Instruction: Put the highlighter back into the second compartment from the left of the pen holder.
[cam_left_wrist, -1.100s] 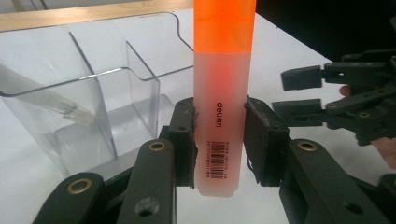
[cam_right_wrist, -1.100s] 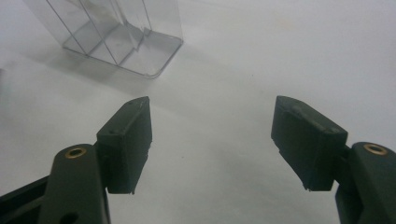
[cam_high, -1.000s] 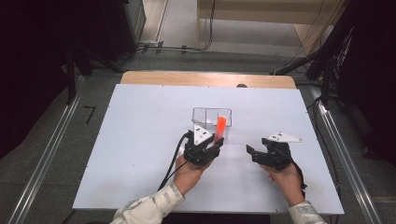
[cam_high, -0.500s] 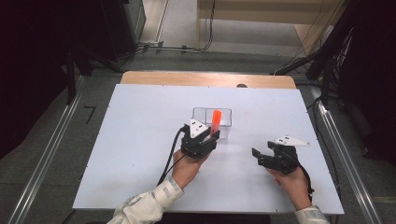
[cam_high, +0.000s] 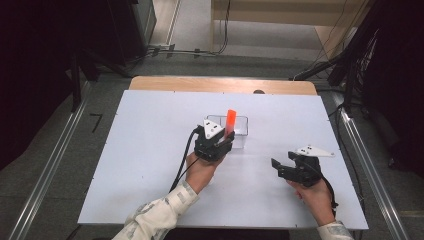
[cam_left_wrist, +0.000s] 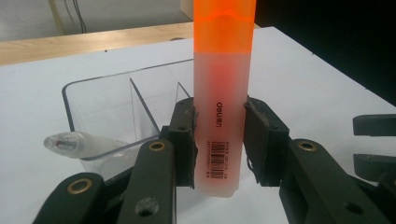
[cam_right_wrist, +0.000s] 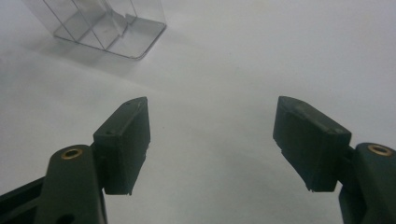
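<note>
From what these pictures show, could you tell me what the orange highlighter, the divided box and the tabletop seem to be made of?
Highlighter: apparently plastic, with a frosted translucent barrel, a glossy orange cap, and printed lettering and a barcode.
Divided box: clear rigid plastic, probably acrylic; the table shows through its walls and partitions.
Tabletop: smooth matt white sheet, material uncertain, over a board with a wood-look edge at the far side.

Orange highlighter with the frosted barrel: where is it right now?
The orange highlighter stands upright, clamped in the left gripper, just before the clear divided plastic organiser box at mid-table.
</note>
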